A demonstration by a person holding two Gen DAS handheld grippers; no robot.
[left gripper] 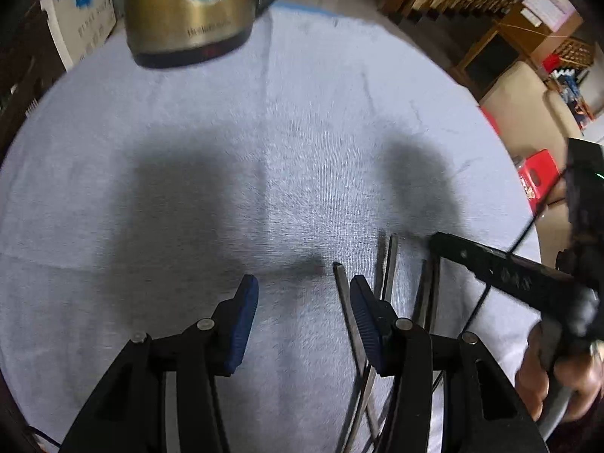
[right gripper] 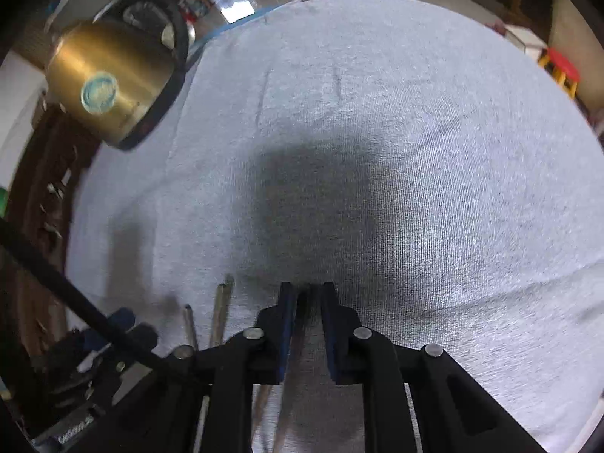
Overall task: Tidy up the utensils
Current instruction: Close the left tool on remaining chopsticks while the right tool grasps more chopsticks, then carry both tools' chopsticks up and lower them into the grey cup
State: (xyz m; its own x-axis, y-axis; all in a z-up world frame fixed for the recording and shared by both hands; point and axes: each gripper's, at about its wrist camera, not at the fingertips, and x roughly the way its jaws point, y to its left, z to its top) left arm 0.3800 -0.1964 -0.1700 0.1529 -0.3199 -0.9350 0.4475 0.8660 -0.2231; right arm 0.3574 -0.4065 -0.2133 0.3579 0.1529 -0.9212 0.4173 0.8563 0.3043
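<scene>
Left claw (left gripper: 304, 294): spread wide, empty, rods (left gripper: 349, 302) by its right finger | right claw (right gripper: 305, 294): narrow gap, pinching unclear | tip: centre one rod, then squeeze.

soft overhead light, blurred fisheye edges

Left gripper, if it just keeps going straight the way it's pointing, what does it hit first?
The left gripper, jaws open, points across bare grey cloth. Nothing lies between its fingers, so it would probably meet the cloth first. The gold kettle stands farther off, left of the line. Depth is uncertain.
</scene>
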